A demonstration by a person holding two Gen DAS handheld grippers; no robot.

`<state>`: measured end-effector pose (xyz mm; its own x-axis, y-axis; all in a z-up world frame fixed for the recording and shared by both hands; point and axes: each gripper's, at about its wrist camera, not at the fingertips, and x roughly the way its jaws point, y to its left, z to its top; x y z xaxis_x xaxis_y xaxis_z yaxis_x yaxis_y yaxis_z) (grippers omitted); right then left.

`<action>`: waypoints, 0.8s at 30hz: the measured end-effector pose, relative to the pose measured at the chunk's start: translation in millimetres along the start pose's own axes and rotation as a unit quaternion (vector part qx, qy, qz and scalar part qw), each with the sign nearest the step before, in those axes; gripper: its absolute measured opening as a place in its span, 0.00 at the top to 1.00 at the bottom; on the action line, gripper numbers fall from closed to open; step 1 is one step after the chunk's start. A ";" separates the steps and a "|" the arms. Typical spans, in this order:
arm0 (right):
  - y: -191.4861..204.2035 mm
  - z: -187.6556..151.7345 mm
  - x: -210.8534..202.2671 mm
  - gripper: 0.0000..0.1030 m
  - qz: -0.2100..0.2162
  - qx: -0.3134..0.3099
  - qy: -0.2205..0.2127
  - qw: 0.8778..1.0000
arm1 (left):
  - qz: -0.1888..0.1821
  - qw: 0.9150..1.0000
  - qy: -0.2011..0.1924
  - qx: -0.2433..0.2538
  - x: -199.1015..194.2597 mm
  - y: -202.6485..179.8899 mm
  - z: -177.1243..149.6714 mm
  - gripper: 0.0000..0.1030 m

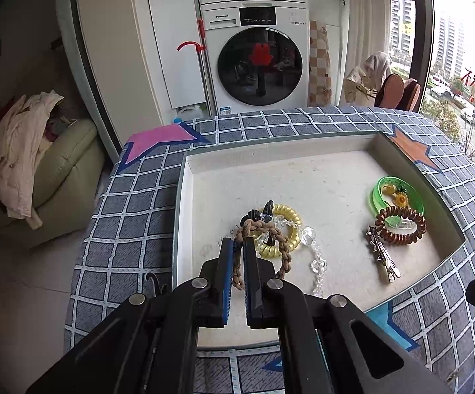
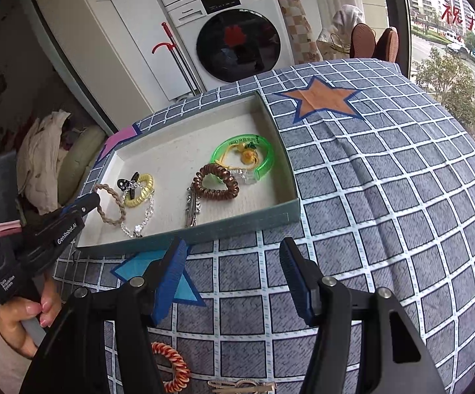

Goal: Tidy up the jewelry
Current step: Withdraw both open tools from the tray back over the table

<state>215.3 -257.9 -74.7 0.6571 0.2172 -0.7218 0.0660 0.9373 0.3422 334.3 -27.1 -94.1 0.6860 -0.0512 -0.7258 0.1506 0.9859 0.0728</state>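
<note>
My left gripper [image 1: 238,246], tilted down, clamped the braided brown hair tie [image 1: 263,229] over the tray [image 1: 184,177]; my right gripper [image 2: 234,249] gaped empty, its view alone showing an orange spiral hair tie [image 2: 171,366].

The tray [image 1: 184,197] looks like matt cardboard, its floor a rough, speckled off-white. The checked tablecloth [image 2: 385,197] is woven cloth, matt. The braided brown hair tie [image 1: 260,229] is rough cord. The yellow coil tie [image 1: 290,226] and brown coil tie [image 1: 401,229] are glossy plastic; the green bangle [image 2: 263,164] is translucent plastic. The hair clip [image 1: 383,256] shines like metal, and the bead bracelet [image 1: 316,256] is clear and glassy.
</note>
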 end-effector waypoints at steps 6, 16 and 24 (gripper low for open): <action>-2.7 -4.4 -4.1 0.39 0.000 0.003 0.000 1.000 | 0.011 1.000 -0.006 -0.014 -10.0 6.3 0.5 0.00; -4.4 -15.4 -14.7 0.10 0.009 0.001 -0.010 1.000 | -0.005 1.000 -0.007 -0.008 -21.8 9.0 -10.7 0.00; -2.6 -38.8 -25.7 0.00 0.021 -0.018 0.016 1.000 | -0.030 0.999 0.014 0.001 -48.4 9.4 -46.2 0.00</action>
<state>169.2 -255.4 -80.5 0.6349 0.2642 -0.7260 0.0118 0.9363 0.3511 269.6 -7.9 -89.9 0.6550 -0.1061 -0.7481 0.1923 0.9809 0.0292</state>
